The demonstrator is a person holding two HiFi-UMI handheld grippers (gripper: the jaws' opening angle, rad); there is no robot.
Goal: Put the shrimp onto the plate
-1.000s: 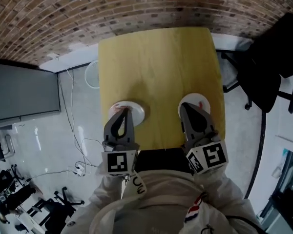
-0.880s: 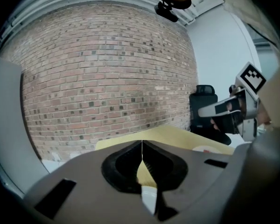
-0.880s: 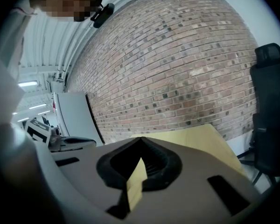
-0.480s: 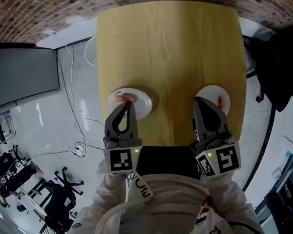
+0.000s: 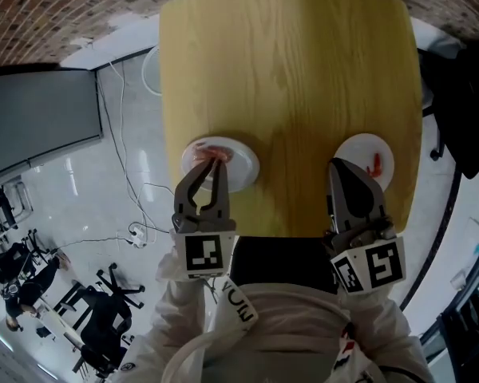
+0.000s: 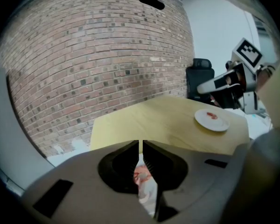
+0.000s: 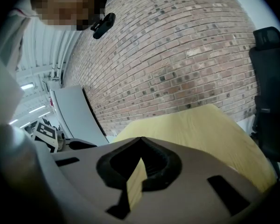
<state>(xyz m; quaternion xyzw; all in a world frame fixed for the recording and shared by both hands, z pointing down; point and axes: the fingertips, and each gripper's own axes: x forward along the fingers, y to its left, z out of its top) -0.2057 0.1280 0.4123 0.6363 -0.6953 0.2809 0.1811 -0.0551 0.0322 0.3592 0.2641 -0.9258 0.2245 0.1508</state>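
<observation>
shrimp (image 5: pixel 208 152) lie on the left plate (image 5: pixel 244 167) at the counter (image 5: pixel 287 70) edge, just under the left gripper (image 5: pixel 215 160), jaws together, empty. right gripper (image 5: pixel 336 164) likewise closed beside the right plate (image 5: pixel 358 144). advised: part left jaws, then straddle one shrimp.

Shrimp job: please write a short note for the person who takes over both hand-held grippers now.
Left hand-held gripper: shut, empty, over the left plate.
Right hand-held gripper: shut, empty, at the near side of the right plate.
Things: pink shrimp pile on the left plate; single shrimp on the right plate.
Done: one shrimp is on the right plate.
Left: probably move the pile's shrimp across.
</observation>
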